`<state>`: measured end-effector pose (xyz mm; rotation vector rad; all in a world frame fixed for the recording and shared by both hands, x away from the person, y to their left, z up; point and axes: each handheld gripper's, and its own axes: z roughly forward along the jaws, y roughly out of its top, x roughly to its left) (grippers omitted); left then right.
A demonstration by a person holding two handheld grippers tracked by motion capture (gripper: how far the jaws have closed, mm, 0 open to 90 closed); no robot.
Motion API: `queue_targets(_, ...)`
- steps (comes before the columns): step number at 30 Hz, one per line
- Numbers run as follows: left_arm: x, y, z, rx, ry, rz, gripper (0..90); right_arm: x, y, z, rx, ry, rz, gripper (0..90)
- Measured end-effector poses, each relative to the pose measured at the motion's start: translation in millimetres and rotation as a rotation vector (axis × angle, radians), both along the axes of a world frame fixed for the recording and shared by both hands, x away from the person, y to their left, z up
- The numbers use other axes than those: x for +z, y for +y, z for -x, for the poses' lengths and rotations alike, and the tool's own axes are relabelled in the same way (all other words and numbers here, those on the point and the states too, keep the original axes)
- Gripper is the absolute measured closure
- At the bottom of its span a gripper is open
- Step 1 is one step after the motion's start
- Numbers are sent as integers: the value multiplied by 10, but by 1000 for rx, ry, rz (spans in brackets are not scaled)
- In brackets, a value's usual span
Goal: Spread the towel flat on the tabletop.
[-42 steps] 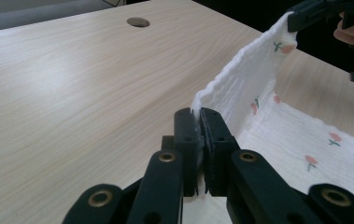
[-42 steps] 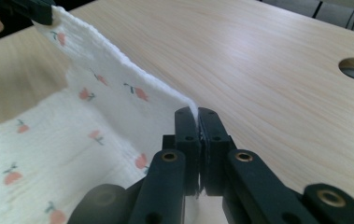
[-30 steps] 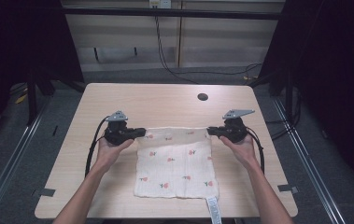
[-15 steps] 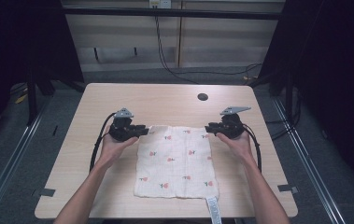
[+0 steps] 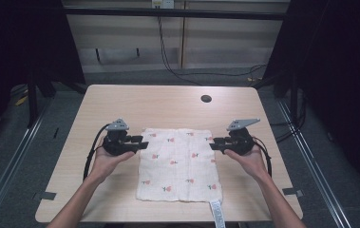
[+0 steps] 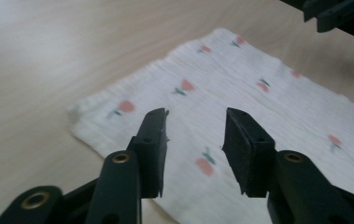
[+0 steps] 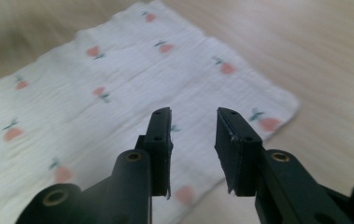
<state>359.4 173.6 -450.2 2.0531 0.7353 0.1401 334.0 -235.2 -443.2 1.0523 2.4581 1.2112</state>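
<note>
The high view gives the whole scene: a white square muslin cloth with small red flower prints (image 5: pixel 179 164) lies flat on the light wooden table (image 5: pixel 168 104), toward the near edge, with a white printed label strip (image 5: pixel 217 214) hanging from its near right corner over the table edge; a small dark round hole (image 5: pixel 206 99) sits in the far part of the table top. The left gripper (image 5: pixel 140 141) is just beside the far left corner of the cloth, and the right gripper (image 5: pixel 214 143) is just beside the far right edge; both point inward at each other.

The two gripper views add what the high view is too small to show: the jaws of the left gripper (image 6: pixel 195 135) stand apart with nothing between them, the cloth lying below and beyond; the jaws of the right gripper (image 7: pixel 193 133) are the same; both have just been opening.

In the left gripper view the other gripper is cut off at the top right corner; the near prints are blurred.
</note>
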Motion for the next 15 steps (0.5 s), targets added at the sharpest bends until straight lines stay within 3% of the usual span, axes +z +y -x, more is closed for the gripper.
queue_targets(1,-2,-36,84,-40,7,-29,573,-12,34,59,22,14,-5,655)
queue_targets(2,1,-47,126,-60,3,-42,554,-36,105,165,60,22,30,633)
queue_targets(3,2,-49,184,-70,-2,-39,546,-46,140,217,68,23,59,621)
queue_targets(6,-57,-56,299,-91,0,-46,540,-98,220,362,97,30,66,601)
queue_targets(7,-111,-56,318,-108,17,-52,540,-114,230,382,94,31,75,593)
queue_targets(9,-207,-54,333,-93,26,-62,540,-197,244,409,95,34,87,584)
queue_targets(11,-270,-68,294,-99,47,-83,544,-285,228,409,80,41,52,585)
queue_targets(14,-323,-81,250,-79,72,-77,548,-407,241,360,61,49,99,580)
queue_targets(15,-339,-111,260,-90,65,-95,549,-426,231,336,55,51,81,580)
